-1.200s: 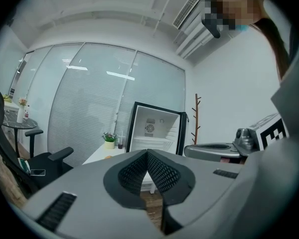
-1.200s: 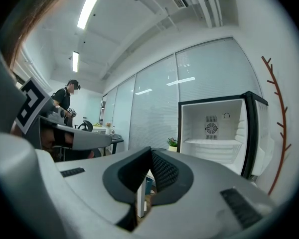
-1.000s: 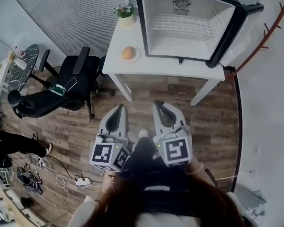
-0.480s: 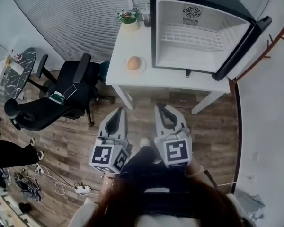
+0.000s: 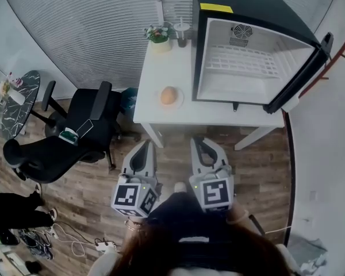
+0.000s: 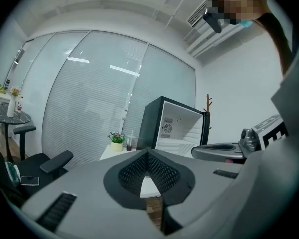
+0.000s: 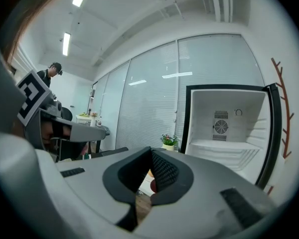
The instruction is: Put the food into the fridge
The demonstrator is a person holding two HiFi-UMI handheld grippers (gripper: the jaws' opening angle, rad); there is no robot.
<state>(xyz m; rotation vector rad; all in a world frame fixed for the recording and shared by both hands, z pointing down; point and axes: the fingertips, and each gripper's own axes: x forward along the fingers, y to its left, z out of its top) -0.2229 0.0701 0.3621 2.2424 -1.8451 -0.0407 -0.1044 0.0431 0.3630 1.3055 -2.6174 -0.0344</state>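
Note:
An orange round food item (image 5: 169, 95) lies on a small plate on the white table (image 5: 155, 111), left of the black mini fridge (image 5: 250, 68). The fridge door (image 5: 302, 76) stands open and its white inside with a wire shelf is empty. My left gripper (image 5: 144, 144) and right gripper (image 5: 198, 141) hang side by side over the wooden floor, short of the table's front edge. Both are shut with nothing between the jaws. The fridge (image 6: 177, 128) shows ahead in the left gripper view, and the fridge (image 7: 229, 128) also in the right gripper view.
A potted plant (image 5: 158, 36) and a cup (image 5: 181, 34) stand at the table's back. A black office chair (image 5: 75, 134) sits left of the table. A round dark table (image 5: 20, 94) stands far left. Cables (image 5: 75, 237) lie on the floor at lower left. A person (image 7: 52, 73) stands far off.
The table and fridge have shifted lower and to the right in the head view, and look closer. Both grippers keep the same shut pose side by side.

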